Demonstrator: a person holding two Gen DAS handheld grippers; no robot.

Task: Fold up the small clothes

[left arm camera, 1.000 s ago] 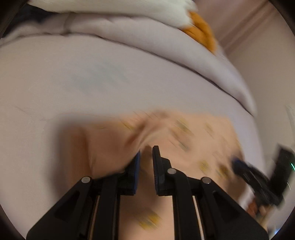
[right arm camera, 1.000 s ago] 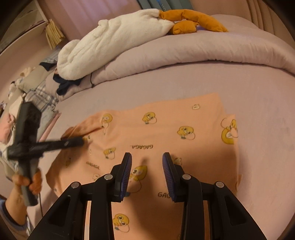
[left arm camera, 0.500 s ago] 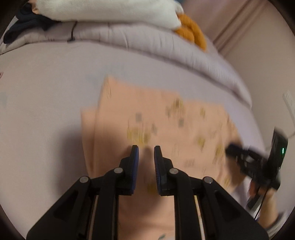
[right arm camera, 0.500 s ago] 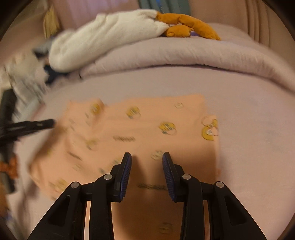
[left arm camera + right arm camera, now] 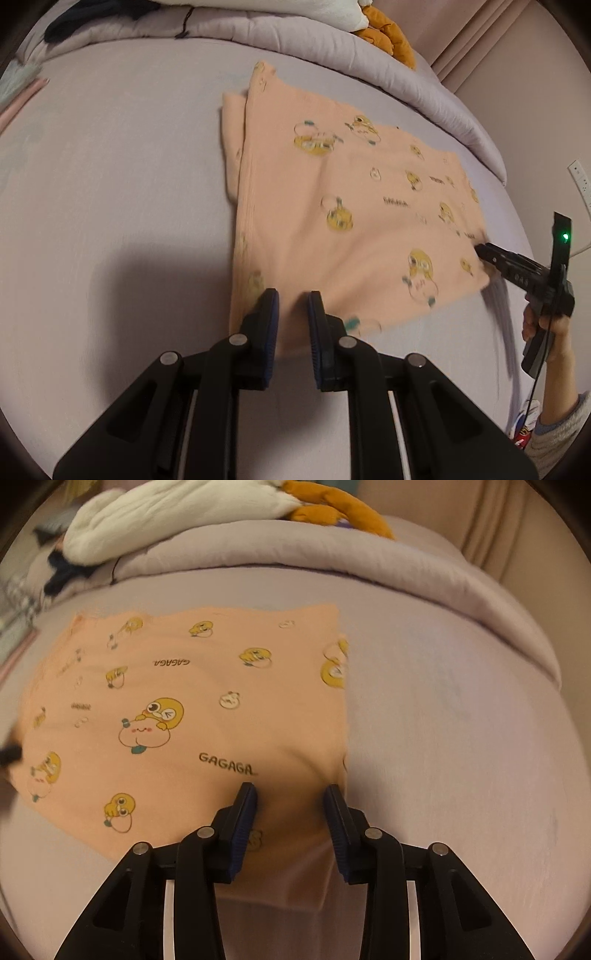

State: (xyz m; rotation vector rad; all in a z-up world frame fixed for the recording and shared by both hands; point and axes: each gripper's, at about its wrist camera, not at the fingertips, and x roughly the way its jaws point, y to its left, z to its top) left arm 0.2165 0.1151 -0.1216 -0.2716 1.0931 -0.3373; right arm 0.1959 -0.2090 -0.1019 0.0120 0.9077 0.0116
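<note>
A small peach garment (image 5: 332, 206) printed with yellow cartoon ducks lies flat on the lilac bed sheet (image 5: 110, 177), its left side folded over. It fills the left half of the right wrist view (image 5: 192, 716). My left gripper (image 5: 293, 299) is open and empty over the garment's near edge. My right gripper (image 5: 290, 792) is open and empty over the garment's near right corner; seen from the left wrist view (image 5: 491, 254), its tips are at the garment's right edge.
A rolled lilac duvet (image 5: 332, 557) runs along the back of the bed with a white blanket (image 5: 177, 513) and an orange plush toy (image 5: 340, 506) on it. Dark and folded clothes (image 5: 22, 85) lie at the left edge. A wall socket (image 5: 580, 181) is on the right.
The left gripper let go of the garment's left side, which now lies folded over. Both grippers drew back toward the garment's near edge.
</note>
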